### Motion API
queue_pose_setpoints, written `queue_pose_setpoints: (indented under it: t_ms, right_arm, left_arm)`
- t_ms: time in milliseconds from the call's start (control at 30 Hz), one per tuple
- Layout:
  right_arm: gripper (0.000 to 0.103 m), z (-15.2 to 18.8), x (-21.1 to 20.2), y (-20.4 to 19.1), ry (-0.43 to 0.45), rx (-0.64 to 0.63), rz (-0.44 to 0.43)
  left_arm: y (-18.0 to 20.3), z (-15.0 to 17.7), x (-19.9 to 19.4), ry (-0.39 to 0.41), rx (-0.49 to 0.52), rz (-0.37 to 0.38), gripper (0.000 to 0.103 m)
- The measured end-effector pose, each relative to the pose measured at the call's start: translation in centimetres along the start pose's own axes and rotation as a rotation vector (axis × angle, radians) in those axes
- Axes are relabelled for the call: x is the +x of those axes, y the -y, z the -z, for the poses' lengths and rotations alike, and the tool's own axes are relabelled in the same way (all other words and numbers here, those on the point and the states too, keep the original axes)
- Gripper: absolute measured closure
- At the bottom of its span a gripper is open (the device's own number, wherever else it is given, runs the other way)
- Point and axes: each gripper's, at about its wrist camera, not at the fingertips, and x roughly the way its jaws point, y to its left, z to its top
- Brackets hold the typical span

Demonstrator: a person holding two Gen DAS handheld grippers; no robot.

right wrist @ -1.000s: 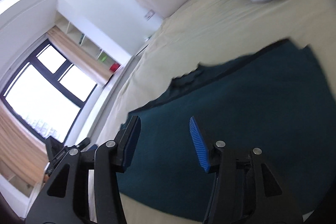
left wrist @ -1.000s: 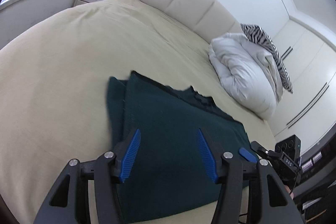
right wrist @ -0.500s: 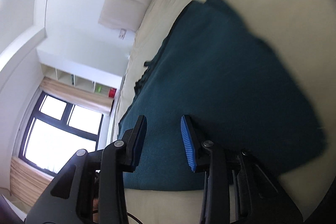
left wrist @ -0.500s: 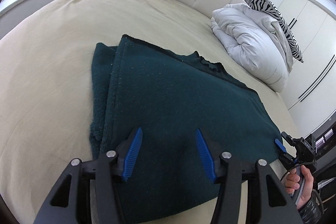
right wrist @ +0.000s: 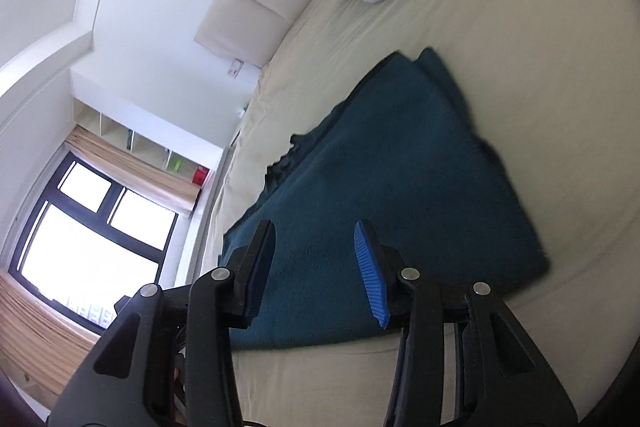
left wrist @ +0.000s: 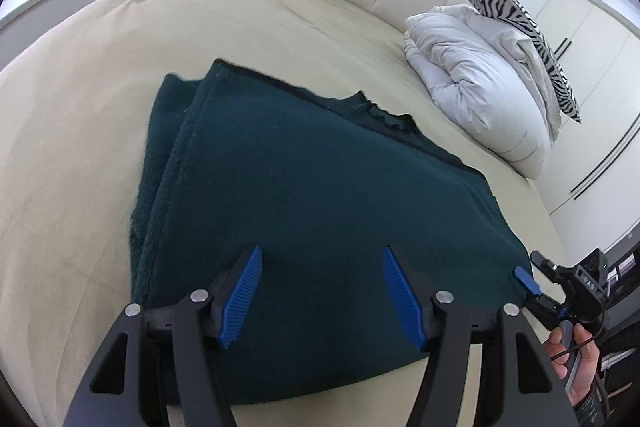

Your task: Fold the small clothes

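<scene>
While both jaws just widened, left gripper (left wrist: 320,291) and right gripper (right wrist: 316,269) empty, sweater's (left wrist: 320,187) near edge hidden.

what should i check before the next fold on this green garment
1. Dark green garment lies flat on the bed: ok.
2. Left hand-held gripper open, nothing pinched; its jaws have just been opening: ok.
3. Right hand-held gripper open over the garment, nothing pinched; jaws just opening: ok.
4. Left side edges aligned: not ok, a lower layer sticks out.
5. White duvet apart from the garment: ok.
6. Near hem reachable for both: cannot tell.
</scene>
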Motion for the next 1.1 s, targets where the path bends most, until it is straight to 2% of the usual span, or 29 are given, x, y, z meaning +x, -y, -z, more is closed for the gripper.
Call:
queue_pose_setpoints:
  t_ms: [67, 133, 167, 367, 400, 433, 467, 500, 533, 567, 633, 700, 767, 833, 933, 1033, 1100]
  right_arm:
    - [0.064, 0.2, 1.3, 1.8, -0.032, 0.066, 0.064]
    - [0.068, 0.4, 0.3, 3.9, -0.01, 0.121, 0.013]
    - [0.068, 0.5, -0.5, 4.3, 0.008, 0.128, 0.022]
    - [0.062, -0.5, -6.6, 3.6, 0.151, -0.002, 0.193]
    - [0.059, -0.9, -7.5, 3.1, 0.165, -0.036, 0.233]
    - [0.048, -1.3, -8.1, 2.9, 0.173, -0.058, 0.254]
    - [0.042, -1.6, -8.6, 2.7, 0.181, -0.082, 0.271]
    - [0.027, -2.0, -8.9, 2.4, 0.191, -0.114, 0.291]
    - [0.018, -2.2, -8.9, 2.2, 0.197, -0.134, 0.303]
    - [0.018, -2.5, -8.7, 2.2, 0.194, -0.152, 0.311]
    - [0.018, -3.4, -7.8, 2.5, 0.149, -0.152, 0.309]
    - [0.018, -4.3, -6.8, 3.8, 0.093, -0.093, 0.287]
    - [0.018, -5.4, -5.5, 5.7, 0.04, 0.014, 0.23]
    - [0.018, -6.3, -4.4, 6.7, 0.023, 0.063, 0.177]
    - [0.018, -7.5, -3.1, 7.3, 0.011, 0.118, 0.144]
    - [0.02, -8.7, -1.2, 7.0, -0.048, 0.161, 0.037]
    - [0.02, -9.1, 0.6, 6.4, -0.098, 0.162, 0.056]
  left_arm:
    - [-1.3, 0.4, -0.7, 0.011, -0.035, 0.034, 0.042]
    - [-2.1, 0.4, -1.4, 0.02, -0.051, 0.036, 0.042]
    - [-2.4, 0.4, -1.7, 0.027, -0.06, 0.038, 0.042]
    - [-2.0, -0.1, -3.0, 0.069, -0.079, 0.045, 0.038]
    - [-1.5, -0.3, -2.9, 0.07, -0.07, 0.053, 0.038]
    - [-1.3, -0.4, -2.8, 0.069, -0.065, 0.058, 0.038]
    - [-0.8, -0.6, -2.6, 0.066, -0.057, 0.063, 0.038]
    - [-0.4, -0.7, -2.2, 0.062, -0.049, 0.065, 0.038]
    - [-0.1, -0.8, -2.0, 0.059, -0.043, 0.07, 0.038]
    - [0.3, -1.0, -1.7, 0.055, -0.035, 0.076, 0.038]
    - [1.1, -1.3, -1.1, 0.045, -0.015, 0.075, 0.038]
    - [1.9, -1.7, -0.3, 0.035, 0.01, 0.075, 0.038]
    - [2.8, -2.2, 0.5, 0.023, 0.043, 0.069, 0.037]
    - [3.3, -2.6, 1.5, 0.01, 0.052, 0.067, 0.037]
    - [3.5, -3.0, 3.1, -0.019, 0.059, 0.057, 0.037]
    - [3.4, -2.8, 4.2, -0.04, 0.078, 0.033, 0.037]
    - [2.9, -2.6, 4.5, -0.054, 0.079, 0.038, 0.037]
